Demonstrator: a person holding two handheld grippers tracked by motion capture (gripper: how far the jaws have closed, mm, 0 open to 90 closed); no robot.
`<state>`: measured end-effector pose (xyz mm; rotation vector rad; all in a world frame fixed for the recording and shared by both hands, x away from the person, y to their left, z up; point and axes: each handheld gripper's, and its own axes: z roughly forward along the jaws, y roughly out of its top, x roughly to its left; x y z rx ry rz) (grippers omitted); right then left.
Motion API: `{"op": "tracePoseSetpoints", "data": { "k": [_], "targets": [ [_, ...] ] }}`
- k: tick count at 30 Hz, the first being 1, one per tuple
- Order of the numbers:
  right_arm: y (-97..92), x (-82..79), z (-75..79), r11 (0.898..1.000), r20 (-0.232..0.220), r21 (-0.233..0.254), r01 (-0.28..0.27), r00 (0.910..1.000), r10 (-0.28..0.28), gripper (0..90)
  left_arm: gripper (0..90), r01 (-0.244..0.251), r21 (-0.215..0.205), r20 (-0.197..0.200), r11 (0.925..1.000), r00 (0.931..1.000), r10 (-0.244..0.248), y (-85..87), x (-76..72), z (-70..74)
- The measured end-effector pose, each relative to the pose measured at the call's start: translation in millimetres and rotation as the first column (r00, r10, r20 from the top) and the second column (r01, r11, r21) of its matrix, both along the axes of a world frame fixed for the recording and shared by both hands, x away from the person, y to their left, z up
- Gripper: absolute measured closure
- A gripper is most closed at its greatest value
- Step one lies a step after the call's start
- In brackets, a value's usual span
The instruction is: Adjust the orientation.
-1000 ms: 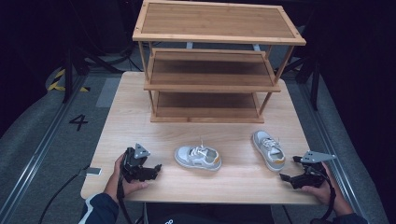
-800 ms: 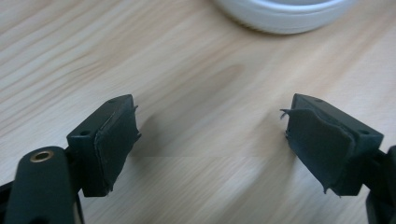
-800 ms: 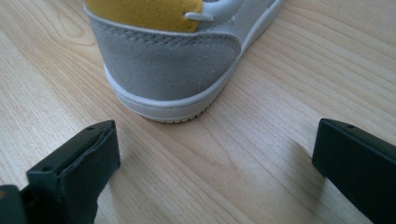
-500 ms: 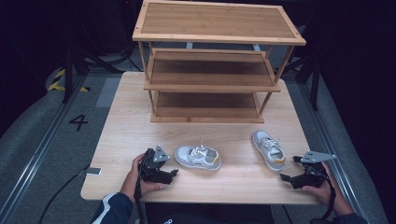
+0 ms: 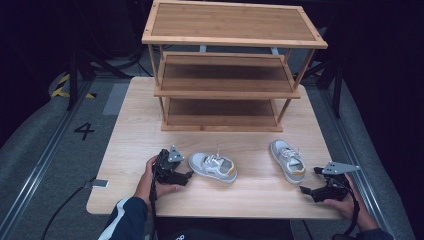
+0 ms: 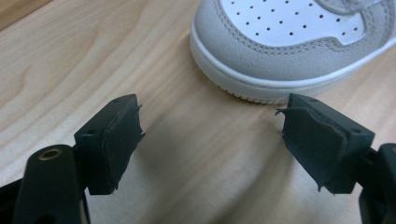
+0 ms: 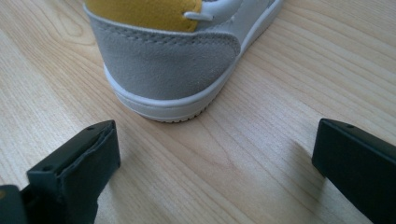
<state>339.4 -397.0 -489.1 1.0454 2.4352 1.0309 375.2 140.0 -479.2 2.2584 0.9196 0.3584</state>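
Left gripper (image 5: 186, 175), fingers spread, just beside toe of left shoe (image 5: 212, 166), near bench (image 5: 250, 192) front edge, left of middle. Right gripper (image 5: 310, 190), fingers spread, behind heel of right shoe (image 5: 288, 160), near front-right corner. Neither shoe touched. Rack (image 5: 230, 70) at back edge.

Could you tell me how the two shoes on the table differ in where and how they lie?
The left shoe lies crosswise on the table, toe toward the open left gripper; the right shoe points away toward the rack, heel toward the open right gripper. Both are upright, grey and white with yellow at the heel, and ungripped.
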Motion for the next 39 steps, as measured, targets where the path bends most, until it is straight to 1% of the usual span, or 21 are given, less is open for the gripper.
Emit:
{"op": "tracePoseSetpoints", "data": {
  "k": [2,4,5,6,8,13,15,16,17,18,21,23,27,29,30,31,33,35,36,38,39],
  "targets": [
    [0.0,0.0,0.0,1.000,0.000,0.000,0.000,1.0000,0.000,1.2,20.7,-0.007,0.006,0.003,1.0000,1.0000,0.007,0.1,5.3,0.3],
    [0.0,0.0,0.0,1.000,0.000,0.000,0.000,1.0000,0.000,1.2,21.0,-0.015,-0.011,-0.009,0.9998,0.9998,0.015,-0.6,10.9,-0.6],
    [0.0,0.0,0.0,1.000,0.000,0.000,0.000,1.0000,0.000,1.2,21.2,-0.006,-0.002,0.001,1.0000,1.0000,0.006,-0.1,13.8,-0.2],
    [0.0,0.0,0.0,1.000,0.000,0.000,0.000,1.0000,0.000,1.2,21.4,-0.007,-0.008,0.006,0.9999,1.0000,0.008,-0.3,16.5,-1.0],
    [0.0,-0.1,0.0,1.000,0.000,0.000,0.001,1.0000,-0.001,1.2,22.0,-0.010,-0.020,-0.003,0.9998,0.9999,0.010,-1.3,22.5,-1.3],
    [-0.2,-0.1,0.0,1.000,0.000,-0.001,0.001,1.0000,-0.001,1.2,23.3,-0.010,-0.020,-0.010,0.9998,0.9999,0.010,-5.1,32.0,-0.6],
    [-0.3,-0.1,0.0,1.000,0.000,0.000,0.000,1.0000,0.000,1.3,26.4,0.003,-0.024,-0.022,0.9997,0.9998,-0.004,-6.6,28.9,1.9],
    [-0.4,-0.2,0.1,1.000,0.000,-0.001,0.000,1.0000,0.000,1.3,25.2,0.017,-0.033,-0.029,0.9993,0.9994,-0.018,-8.1,24.9,4.9],
    [-0.4,-0.3,0.1,1.000,0.000,0.000,0.001,1.0000,-0.001,1.3,25.3,0.033,-0.026,-0.030,0.9991,0.9990,-0.034,-10.2,20.4,9.2],
    [-0.5,-0.5,0.1,1.000,-0.002,0.001,0.002,1.0000,-0.002,1.4,25.2,0.053,-0.026,-0.024,0.9983,0.9983,-0.054,-13.2,15.0,14.7],
    [-0.5,-0.6,0.2,1.000,-0.002,0.001,0.002,1.0000,-0.002,1.4,25.5,0.088,-0.050,0.006,0.9949,0.9961,-0.088,-21.2,-0.4,30.8],
    [-0.7,-0.7,0.2,1.000,-0.002,0.000,0.002,1.0000,-0.002,1.5,26.4,0.114,-0.078,0.017,0.9905,0.9935,-0.113,-28.0,-11.6,43.2],
    [-0.8,-0.7,0.2,1.000,-0.002,0.000,0.002,1.0000,-0.002,1.6,30.3,0.180,-0.074,0.037,0.9808,0.9834,-0.178,-45.9,-27.6,60.7],
    [-0.8,-0.7,0.2,1.000,-0.002,0.000,0.002,1.0000,-0.002,1.6,31.6,0.203,-0.089,0.046,0.9751,0.9788,-0.199,-55.5,-33.9,66.7],
    [-0.8,-0.7,0.2,1.000,-0.002,0.000,0.002,1.0000,-0.002,1.6,33.1,0.225,-0.089,0.050,0.9703,0.9739,-0.221,-59.9,-36.4,69.2],
    [-0.8,-0.7,0.2,1.000,-0.002,0.000,0.002,1.0000,-0.002,1.6,33.7,0.242,-0.092,0.058,0.9659,0.9697,-0.237,-64.8,-38.9,70.7],
    [-0.9,-0.7,0.2,1.000,-0.001,0.000,0.002,1.0000,-0.002,1.6,34.7,0.272,-0.074,0.068,0.9595,0.9612,-0.267,-74.4,-42.8,72.9],
    [-0.8,-0.7,0.2,1.000,-0.002,0.000,0.002,1.0000,-0.002,1.6,37.4,0.296,-0.080,0.068,0.9518,0.9543,-0.291,-82.9,-44.8,73.2],
    [-0.8,-0.7,0.2,1.000,-0.002,0.000,0.002,1.0000,-0.002,1.6,37.4,0.296,-0.080,0.068,0.9518,0.9543,-0.291,-82.9,-44.8,73.2],
    [-0.8,-0.7,0.2,1.000,-0.002,0.001,0.002,1.0000,-0.002,1.6,37.4,0.317,-0.068,0.063,0.9460,0.9477,-0.313,-91.2,-44.9,71.8],
    [-0.8,-0.7,0.2,1.000,-0.002,0.000,0.002,1.0000,-0.002,1.6,37.5,0.325,-0.044,0.061,0.9447,0.9447,-0.322,-95.4,-43.8,70.6]
  ]
}}
